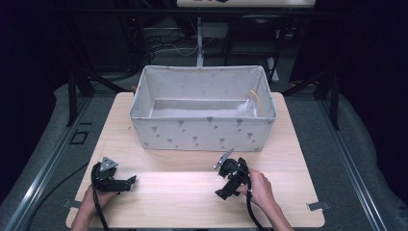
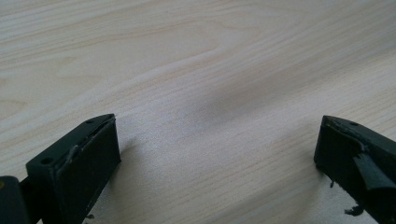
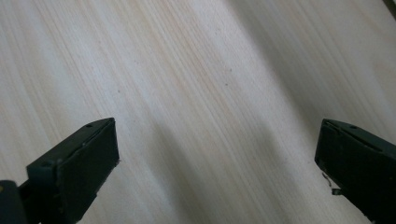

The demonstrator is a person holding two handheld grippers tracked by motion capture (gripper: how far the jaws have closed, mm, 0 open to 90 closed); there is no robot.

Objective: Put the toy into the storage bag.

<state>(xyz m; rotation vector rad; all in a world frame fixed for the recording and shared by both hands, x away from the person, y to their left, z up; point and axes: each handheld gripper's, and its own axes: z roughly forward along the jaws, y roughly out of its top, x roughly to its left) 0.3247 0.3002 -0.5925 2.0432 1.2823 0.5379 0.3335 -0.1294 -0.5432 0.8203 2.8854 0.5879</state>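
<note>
Both grippers rest low over the pale wooden table (image 1: 192,192), each held by a hand at the near edge. The left gripper (image 1: 130,181) has its jaws spread wide with nothing between them; in the left gripper view its fingertips (image 2: 100,135) frame bare wood grain. The right gripper (image 1: 222,193) is likewise released and grasps nothing, its fingertips (image 3: 100,140) wide apart over the tabletop. A grey fabric bin (image 1: 202,132) stands at the table's far half, well apart from both.
</note>
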